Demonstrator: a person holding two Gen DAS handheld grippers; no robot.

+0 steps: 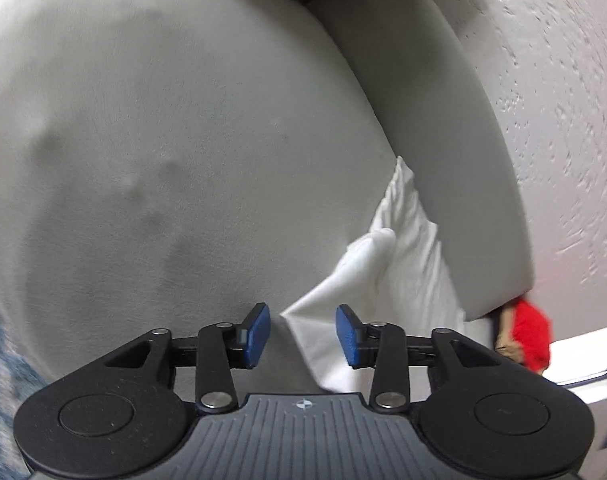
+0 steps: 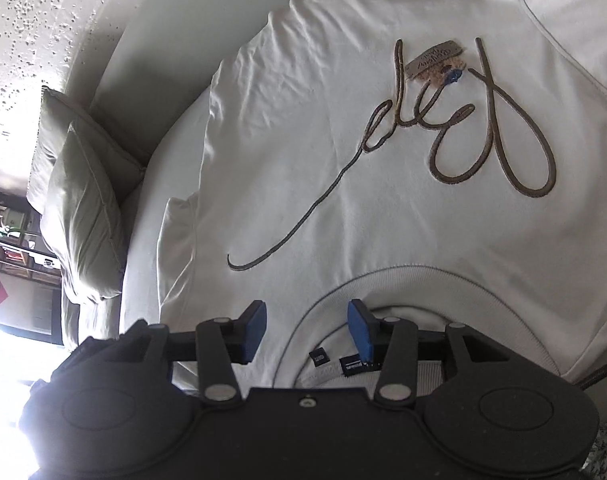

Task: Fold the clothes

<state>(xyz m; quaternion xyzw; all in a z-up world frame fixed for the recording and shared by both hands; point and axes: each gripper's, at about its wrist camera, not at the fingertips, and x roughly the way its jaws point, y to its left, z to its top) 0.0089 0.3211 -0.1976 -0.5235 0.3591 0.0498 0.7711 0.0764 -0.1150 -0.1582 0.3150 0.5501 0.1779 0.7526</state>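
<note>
On the grey sofa cushion the white shirt lay front up, one side apparently tucked under, collar near the right gripper. Jaws half open, empty. Left gripper likewise, over a loose corner. Most folding remained.

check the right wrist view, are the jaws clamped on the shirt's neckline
No, the right gripper has its jaws standing apart over the collar of the white shirt, pressing on nothing.
</note>
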